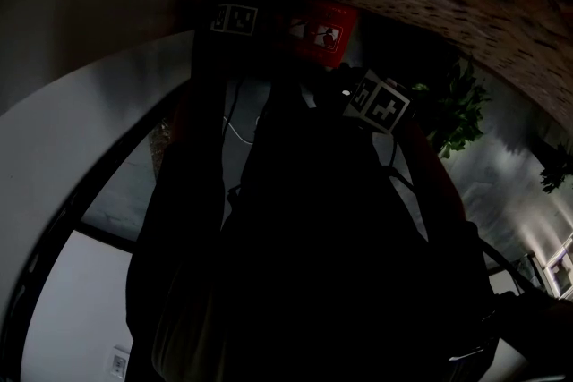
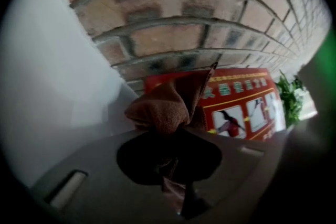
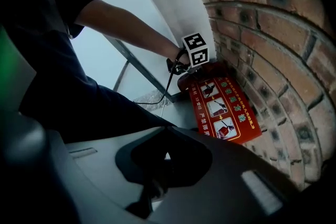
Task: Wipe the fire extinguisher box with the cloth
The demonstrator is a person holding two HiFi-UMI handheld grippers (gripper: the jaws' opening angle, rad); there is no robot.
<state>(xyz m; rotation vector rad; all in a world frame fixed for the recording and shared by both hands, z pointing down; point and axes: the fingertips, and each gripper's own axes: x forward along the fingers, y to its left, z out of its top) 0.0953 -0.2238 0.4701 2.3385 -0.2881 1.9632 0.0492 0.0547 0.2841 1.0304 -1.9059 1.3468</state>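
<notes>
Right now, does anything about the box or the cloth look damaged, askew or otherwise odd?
Nothing stands out. The red fire extinguisher box sits against the brick wall with its printed front showing no damage, and the left gripper holds the brown cloth bunched up.

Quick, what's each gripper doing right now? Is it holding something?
Left gripper: closed, holding the cloth.
Right gripper: closed, holding nothing.
</notes>
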